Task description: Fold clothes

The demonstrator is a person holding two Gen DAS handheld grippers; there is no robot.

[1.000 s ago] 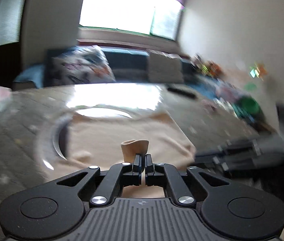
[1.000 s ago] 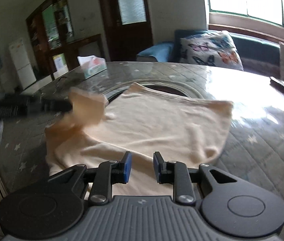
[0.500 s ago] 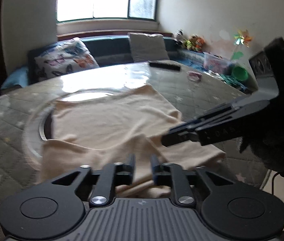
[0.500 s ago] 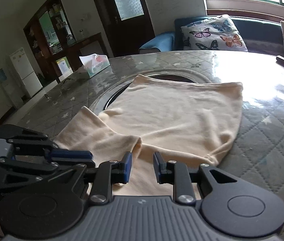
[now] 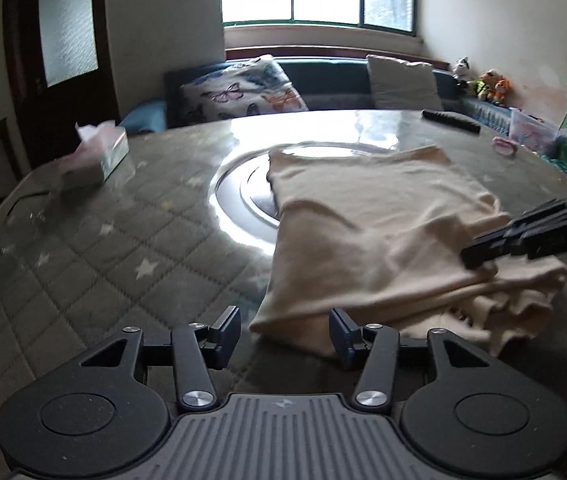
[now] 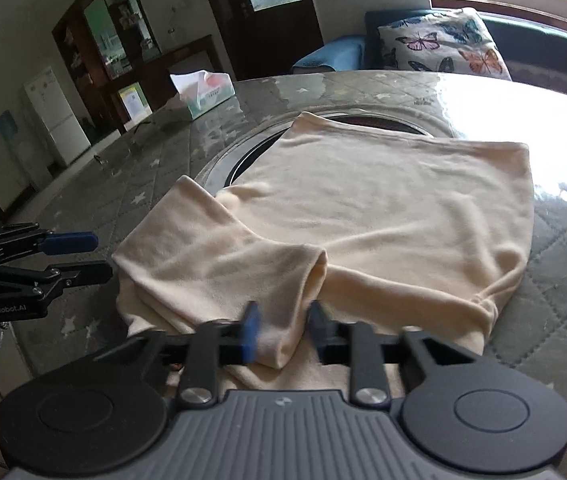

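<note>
A cream garment (image 5: 379, 224) lies on the quilted table, partly over the round metal inset, with a sleeve folded across its near part (image 6: 243, 264). My left gripper (image 5: 285, 332) is open and empty, low at the garment's near left corner; it also shows in the right wrist view (image 6: 79, 256) left of the cloth. My right gripper (image 6: 281, 332) is open, its fingers either side of the folded sleeve's near end. It shows in the left wrist view (image 5: 483, 252) at the garment's right side.
A tissue box (image 5: 97, 156) stands on the table's far left, also in the right wrist view (image 6: 203, 92). A dark remote (image 5: 451, 122) lies at the far right. The round metal inset (image 5: 239, 196) is mid-table. A sofa with cushions (image 5: 243, 92) is behind.
My left gripper let go of the sleeve, opened wide and swung left to the garment's near corner. My right gripper moved in over the folded sleeve.
</note>
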